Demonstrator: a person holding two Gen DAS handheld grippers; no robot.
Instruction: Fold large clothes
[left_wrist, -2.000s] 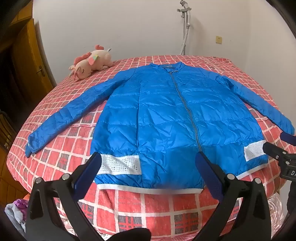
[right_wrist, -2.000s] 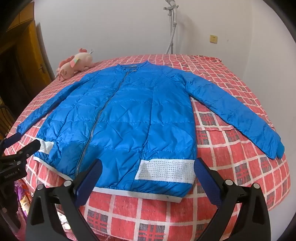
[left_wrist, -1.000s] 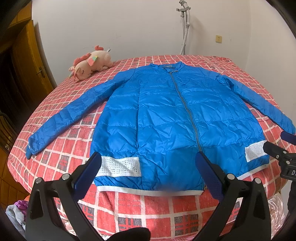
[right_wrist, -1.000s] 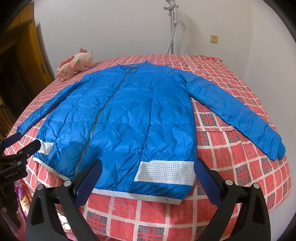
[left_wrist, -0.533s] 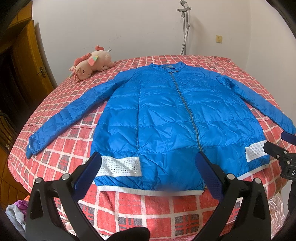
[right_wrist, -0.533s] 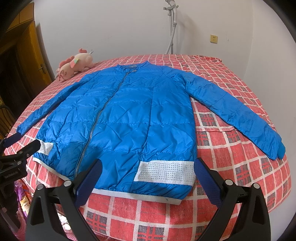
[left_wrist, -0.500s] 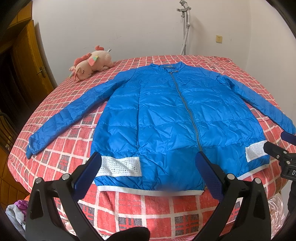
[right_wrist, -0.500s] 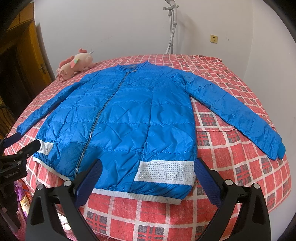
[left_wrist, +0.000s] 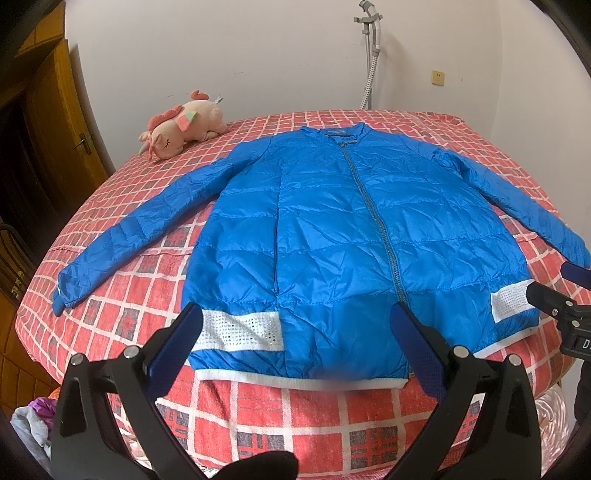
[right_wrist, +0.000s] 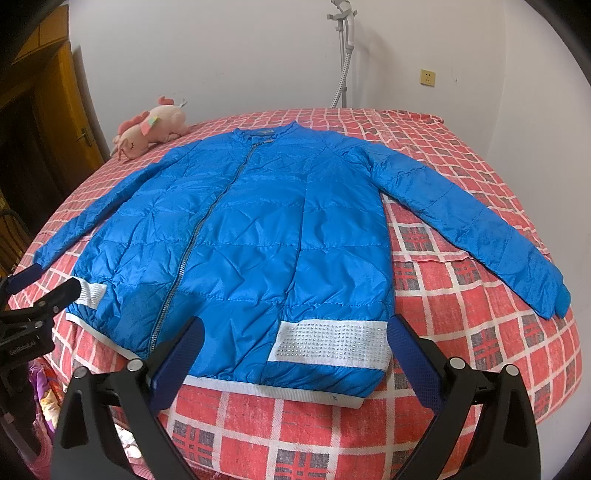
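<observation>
Across the middle of a red checked bed, a blue padded jacket is lying flat and zipped, collar toward the far edge, hem just short of the near edge, both sleeves spreading toward the side edges. Both tongs are hovering off the near edge: the left gripper and the right gripper are each gaping wide and gripping nothing.

Slippery quilted shell is the likely trouble: a shallow pinch may be catching only the top layer, letting the fabric slide out mid-fold. The right cuff is lying close to the bed's right edge, the left cuff near the left edge, so a careless drag risks pulling a sleeve over the side.

Room is looking generous at the far edge, apart from a pink plush toy sitting near the far-left corner, well clear of the jacket. Bare bedding is narrowest along the near edge.
</observation>
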